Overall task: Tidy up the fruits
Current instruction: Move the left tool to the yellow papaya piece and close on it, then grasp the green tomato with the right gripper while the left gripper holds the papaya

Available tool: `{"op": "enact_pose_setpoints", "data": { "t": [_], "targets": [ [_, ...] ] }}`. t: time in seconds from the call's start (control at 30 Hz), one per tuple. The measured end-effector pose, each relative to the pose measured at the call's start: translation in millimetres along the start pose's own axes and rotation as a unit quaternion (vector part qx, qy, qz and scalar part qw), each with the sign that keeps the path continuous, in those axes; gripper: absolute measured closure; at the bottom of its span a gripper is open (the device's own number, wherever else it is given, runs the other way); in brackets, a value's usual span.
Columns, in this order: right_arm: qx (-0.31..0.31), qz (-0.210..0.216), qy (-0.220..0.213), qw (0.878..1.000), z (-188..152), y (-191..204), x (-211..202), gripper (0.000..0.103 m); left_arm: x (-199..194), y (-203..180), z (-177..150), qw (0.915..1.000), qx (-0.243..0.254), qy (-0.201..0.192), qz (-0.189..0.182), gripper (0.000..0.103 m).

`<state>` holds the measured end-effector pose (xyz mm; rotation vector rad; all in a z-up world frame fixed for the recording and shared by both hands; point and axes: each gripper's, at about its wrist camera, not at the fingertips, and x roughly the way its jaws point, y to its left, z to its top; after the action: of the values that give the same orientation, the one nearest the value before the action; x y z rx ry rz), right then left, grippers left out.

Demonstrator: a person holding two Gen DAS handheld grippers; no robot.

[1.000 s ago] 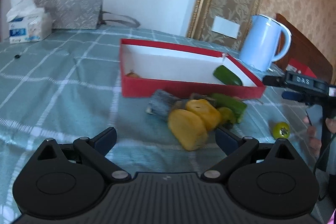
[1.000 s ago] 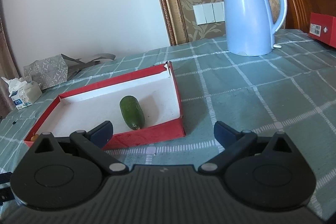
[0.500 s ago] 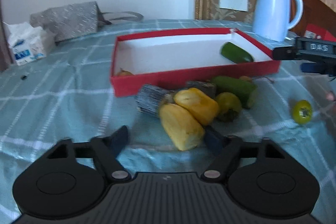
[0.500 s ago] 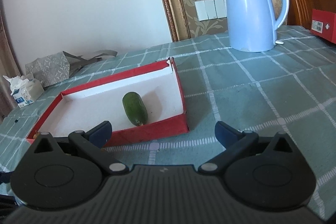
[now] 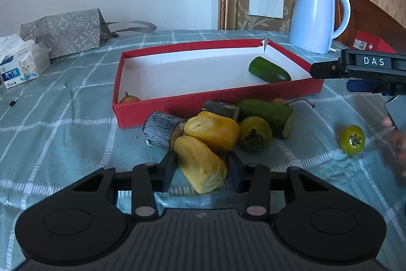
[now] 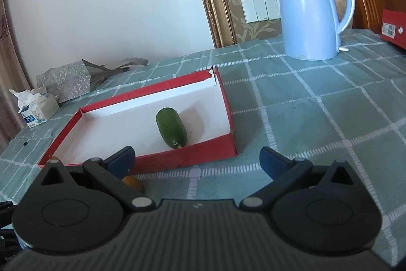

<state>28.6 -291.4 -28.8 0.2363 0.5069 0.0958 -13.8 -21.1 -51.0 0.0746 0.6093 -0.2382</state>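
The step in hand appears to be the pickup of one yellow fruit piece [image 5: 200, 164] from the pile in front of the red tray [image 5: 215, 103]. The left tongs [image 5: 200, 169] have their two fingers set against either side of this piece, pinching it or very close to it; the piece rests on the bench [image 5: 63, 133] and is not lifted. The right tongs [image 6: 198, 160] are spread wide and hold nothing, hovering above the bench just short of the tray's near wall. One green cucumber [image 6: 171, 127] lies inside the tray toward its right end, and a small brown fruit [image 5: 129, 98] sits at the near left corner. Outside the tray lie a second yellow piece [image 5: 212, 130] touching the gripped one, two grey cane pieces [image 5: 162, 128], a yellow-green round fruit [image 5: 255, 133], a cut green gourd [image 5: 266, 113], and, well apart to the right, a small green tomato [image 5: 352, 139]. The next move likely calls for a firm hold, a straight lift and a carry over the tray's near wall. Risk noted: the neighbouring yellow piece and cane press against the gripped one and may be dragged along. A blue kettle [image 6: 310, 14], a tissue pack [image 5: 20, 65] and a grey bag [image 5: 63, 29] stand beyond the tray, clear of the path.
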Motion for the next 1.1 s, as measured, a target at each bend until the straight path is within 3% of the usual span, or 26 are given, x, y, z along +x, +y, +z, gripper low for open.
{"op": "enact_pose_setpoints", "data": {
  "t": [0.37, 0.57, 0.67, 0.77, 0.97, 1.1],
  "targets": [
    [-0.024, -0.017, -0.016, 0.999, 0, 5, -10, 0.008, -21, 14, -10, 0.9998, -0.001, -0.011, -0.016, 0.062],
    [-0.039, 0.011, -0.001, 0.999, -15, 3, -34, 0.004, -27, 33, -15, 0.9995, -0.021, -0.015, -0.021, 0.062],
    [-0.022, 0.040, 0.020, 0.999, -25, -9, -48, 0.004, -28, 35, -15, 0.9998, -0.012, -0.018, -0.001, 0.062],
    [-0.018, 0.060, 0.043, 0.997, -35, -16, -59, 0.004, -29, 40, -16, 0.9996, -0.020, -0.019, -0.007, 0.062],
    [-0.098, 0.042, 0.029, 0.994, -51, 3, -70, 0.005, -26, 36, -18, 0.9997, -0.011, -0.021, 0.002, 0.062],
    [-0.158, 0.032, 0.023, 0.987, -57, 23, -68, 0.013, -26, 36, -19, 0.9997, -0.014, -0.019, 0.000, 0.062]
  ]
}}
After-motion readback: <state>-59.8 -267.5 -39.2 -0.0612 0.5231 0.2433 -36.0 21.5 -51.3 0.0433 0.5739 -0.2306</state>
